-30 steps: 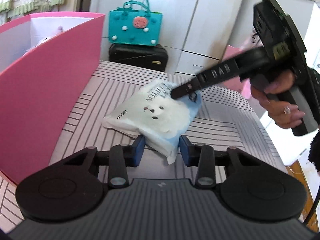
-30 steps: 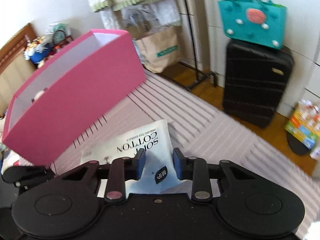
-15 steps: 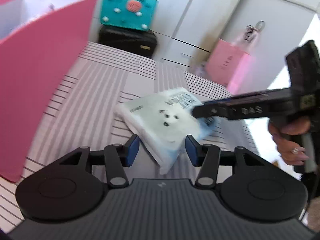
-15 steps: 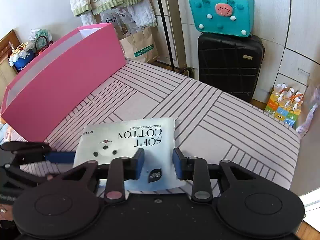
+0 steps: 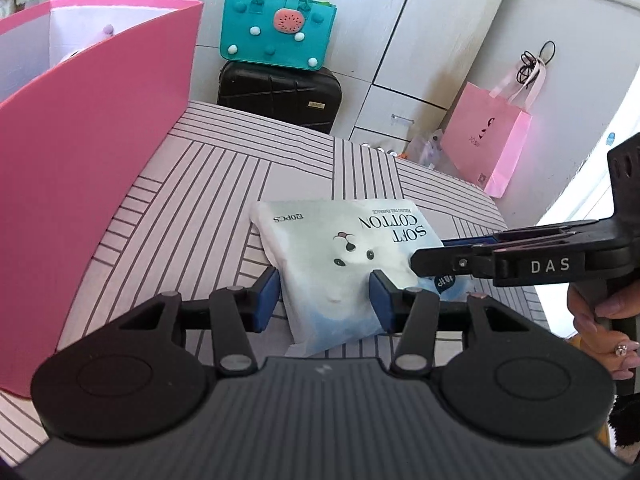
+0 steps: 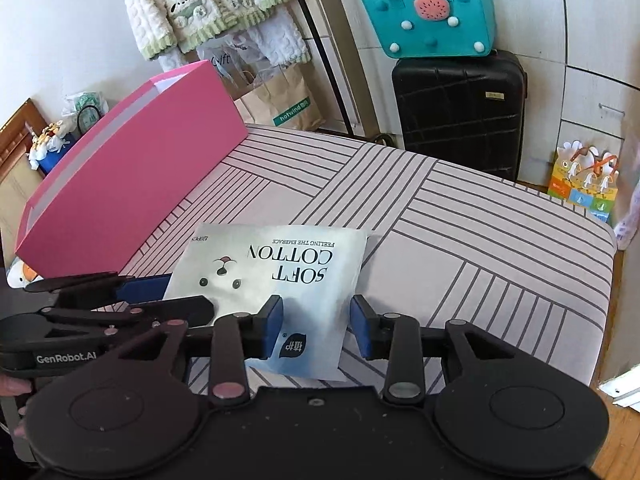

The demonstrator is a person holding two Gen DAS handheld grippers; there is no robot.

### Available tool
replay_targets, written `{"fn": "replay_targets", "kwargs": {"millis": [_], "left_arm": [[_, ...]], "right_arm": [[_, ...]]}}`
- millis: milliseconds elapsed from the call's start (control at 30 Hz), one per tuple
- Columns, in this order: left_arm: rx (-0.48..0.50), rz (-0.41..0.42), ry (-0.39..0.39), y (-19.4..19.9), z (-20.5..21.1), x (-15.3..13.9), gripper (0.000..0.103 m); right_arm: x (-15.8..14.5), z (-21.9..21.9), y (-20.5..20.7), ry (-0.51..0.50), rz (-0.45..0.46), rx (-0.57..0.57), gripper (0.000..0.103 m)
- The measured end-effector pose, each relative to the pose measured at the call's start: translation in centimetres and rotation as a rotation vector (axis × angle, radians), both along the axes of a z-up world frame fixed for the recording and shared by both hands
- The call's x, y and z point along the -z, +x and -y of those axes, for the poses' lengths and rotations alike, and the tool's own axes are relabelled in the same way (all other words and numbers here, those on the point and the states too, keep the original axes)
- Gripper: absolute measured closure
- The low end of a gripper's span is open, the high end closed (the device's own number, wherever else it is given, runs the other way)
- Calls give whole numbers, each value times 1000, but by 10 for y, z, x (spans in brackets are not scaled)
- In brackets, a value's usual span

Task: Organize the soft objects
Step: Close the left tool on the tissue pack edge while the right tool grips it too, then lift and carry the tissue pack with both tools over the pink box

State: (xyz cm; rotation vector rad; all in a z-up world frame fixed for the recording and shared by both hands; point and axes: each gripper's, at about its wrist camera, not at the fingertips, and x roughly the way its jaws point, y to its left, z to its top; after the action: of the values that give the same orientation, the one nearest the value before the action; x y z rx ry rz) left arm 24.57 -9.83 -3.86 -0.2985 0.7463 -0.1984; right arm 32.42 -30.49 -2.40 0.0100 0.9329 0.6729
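Note:
A white and pale blue "SOFT COTTON" tissue pack (image 5: pixel 340 256) with a puppy face lies flat on the striped bed cover (image 5: pixel 224 184). My left gripper (image 5: pixel 324 300) is open, its blue pads on either side of the pack's near end. My right gripper (image 6: pixel 316 322) is open too, straddling the pack (image 6: pixel 280 272) at its other corner; in the left wrist view it reaches in from the right (image 5: pixel 440 258). The big pink box (image 5: pixel 80 152) stands open at the left, something pale inside.
A teal bag (image 5: pixel 276 36) sits on a black suitcase (image 5: pixel 280 96) beyond the bed. A pink paper bag (image 5: pixel 488 144) hangs at the right. Towels (image 6: pixel 200 4) and a brown paper bag (image 6: pixel 280 104) stand behind the pink box (image 6: pixel 132 184).
Both grippers have opened wider and the pack has come down flat on the bed cover. The right gripper has swung lower and to the right of the pack.

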Motion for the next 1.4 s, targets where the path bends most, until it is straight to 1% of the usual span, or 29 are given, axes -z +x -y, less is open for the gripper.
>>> {"fn": "replay_targets", "kwargs": {"millis": [33, 67, 100, 133, 200, 267, 300, 367, 433, 533, 600, 700, 833, 900, 967, 1067, 1167, 1233, 1300, 1400], "left_arm": [[-5, 2, -6, 1, -1, 1, 60], [-12, 4, -10, 2, -2, 1, 61], [-14, 14, -1, 1, -1, 1, 64], [-8, 36, 27, -1, 2, 2, 68], [6, 100, 104, -9, 12, 2, 71], [10, 133, 137, -15, 18, 0, 73], [21, 140, 137, -17, 18, -2, 73], [52, 136, 89, -20, 10, -5, 73], [87, 136, 42, -25, 2, -10, 73], [159, 149, 27, -34, -4, -22, 73], [209, 141, 8, -39, -9, -28, 73], [285, 132, 33, -47, -13, -38, 73], [339, 136, 42, -60, -24, -48, 73], [350, 134, 58, -66, -30, -53, 73], [361, 105, 82, -68, -34, -58, 73], [379, 82, 71, -77, -43, -65, 73], [385, 100, 82, -90, -53, -75, 73], [386, 130, 99, -103, -59, -84, 73], [386, 156, 112, -113, -65, -92, 73], [374, 183, 116, -130, -73, -102, 73]], "right_arm": [[0, -1, -1, 1, 3, 1, 63], [1, -1, -2, 2, 5, 2, 63], [1, -1, -3, 5, 7, 5, 64], [1, -1, -4, 9, 10, 11, 64], [2, 0, -7, 23, 11, 35, 67], [3, 0, -12, 41, -2, 106, 68], [2, -4, -19, 30, 15, 127, 68], [0, -10, -29, 5, 45, 154, 68], [-1, -11, -36, 4, 43, 185, 66], [-2, -11, -48, 18, 18, 231, 64], [-3, -13, -55, 14, -3, 263, 64], [-9, -19, -71, -11, -16, 296, 63], [-17, -25, -96, -14, -2, 315, 62], [-21, -26, -106, 0, -1, 318, 58], [-25, -32, -115, 11, 0, 309, 56], [-33, -42, -130, -11, 17, 298, 55], [-41, -53, -143, -19, 20, 292, 55], [-48, -61, -154, -18, 24, 283, 54], [-57, -69, -164, -28, 52, 266, 53], [-72, -84, -183, -64, 117, 240, 53]]}}
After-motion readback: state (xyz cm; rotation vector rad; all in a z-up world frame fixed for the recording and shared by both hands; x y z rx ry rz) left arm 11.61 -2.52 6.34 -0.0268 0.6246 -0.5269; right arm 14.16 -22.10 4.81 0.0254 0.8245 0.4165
